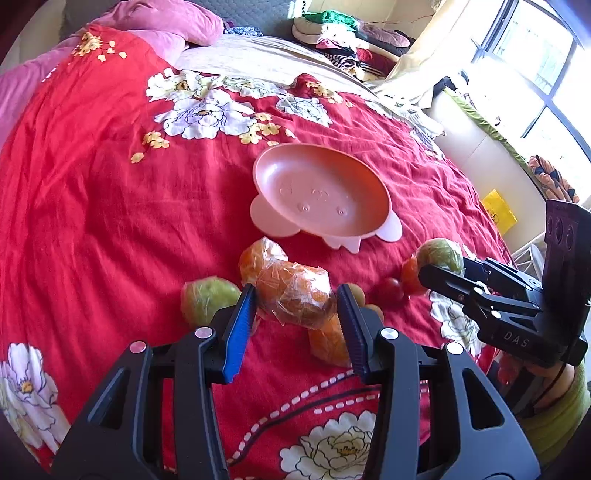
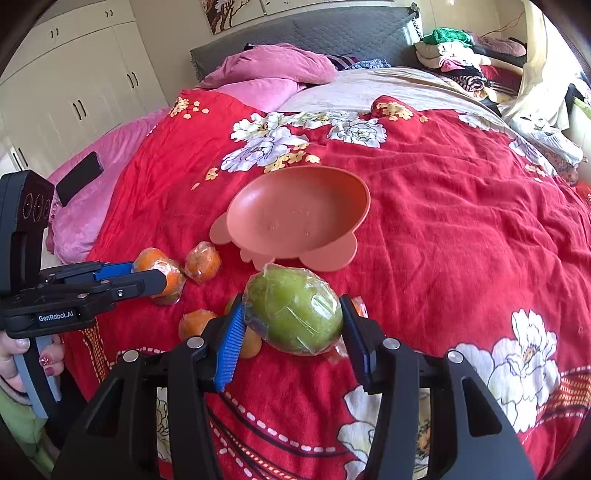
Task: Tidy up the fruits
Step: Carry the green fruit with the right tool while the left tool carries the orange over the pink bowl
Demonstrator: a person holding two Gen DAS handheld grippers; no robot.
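Note:
My left gripper (image 1: 297,295) is shut on an orange in clear wrap (image 1: 295,299), held just above the red flowered bedspread (image 1: 110,221). My right gripper (image 2: 293,306) is shut on a wrapped green fruit (image 2: 295,314). From the left wrist view, that right gripper (image 1: 428,275) and green fruit (image 1: 441,254) are at the right. From the right wrist view, the left gripper (image 2: 159,278) and its orange (image 2: 162,269) are at the left. Beyond both lies an empty pink plate (image 1: 321,192) (image 2: 299,214). More wrapped oranges (image 1: 260,254) (image 2: 203,262), another green fruit (image 1: 207,299) and small red fruits (image 1: 391,290) lie on the bedspread.
Pink pillows (image 2: 273,66) and a grey headboard (image 2: 332,29) are at the far end. A pile of clothes (image 2: 458,55) sits at the far right. A dark phone (image 2: 79,177) lies on the pink blanket at the left. A person's hand (image 2: 22,354) holds the left gripper's handle.

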